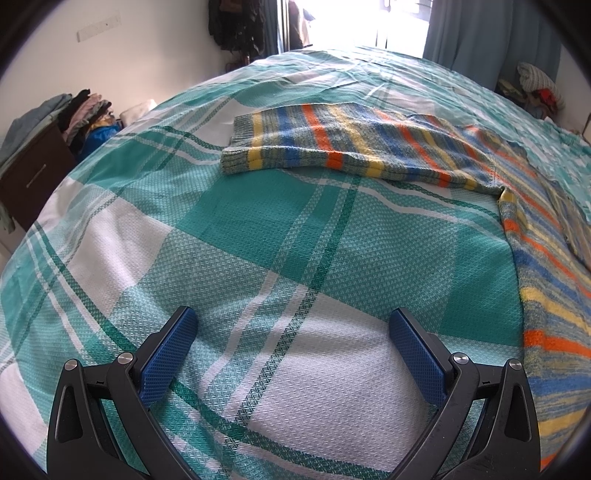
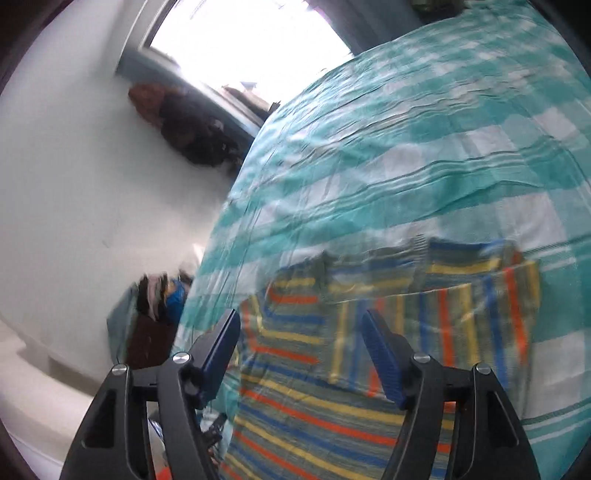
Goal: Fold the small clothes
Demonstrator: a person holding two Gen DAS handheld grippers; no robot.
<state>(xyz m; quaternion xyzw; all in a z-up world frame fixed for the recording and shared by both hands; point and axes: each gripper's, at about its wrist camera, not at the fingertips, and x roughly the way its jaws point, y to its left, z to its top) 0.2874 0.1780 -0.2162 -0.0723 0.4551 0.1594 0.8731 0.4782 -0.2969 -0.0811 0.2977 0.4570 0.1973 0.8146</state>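
A striped knit sweater [image 1: 369,147], grey-green with blue, orange and yellow bands, lies on the bed. One sleeve is folded across it toward the left, and its body runs down the right edge of the left wrist view. My left gripper [image 1: 293,317] is open and empty over bare bedsheet, well short of the sweater. In the blurred right wrist view the sweater [image 2: 388,332] lies under and ahead of my right gripper [image 2: 301,317], which is open and holds nothing.
The bed carries a teal and white checked sheet [image 1: 221,240]. A dark dresser with piled clothes [image 1: 74,110] stands at the left. Clothes hang on the wall [image 1: 236,26] near a bright window. More clothes [image 1: 535,85] are heaped at the far right.
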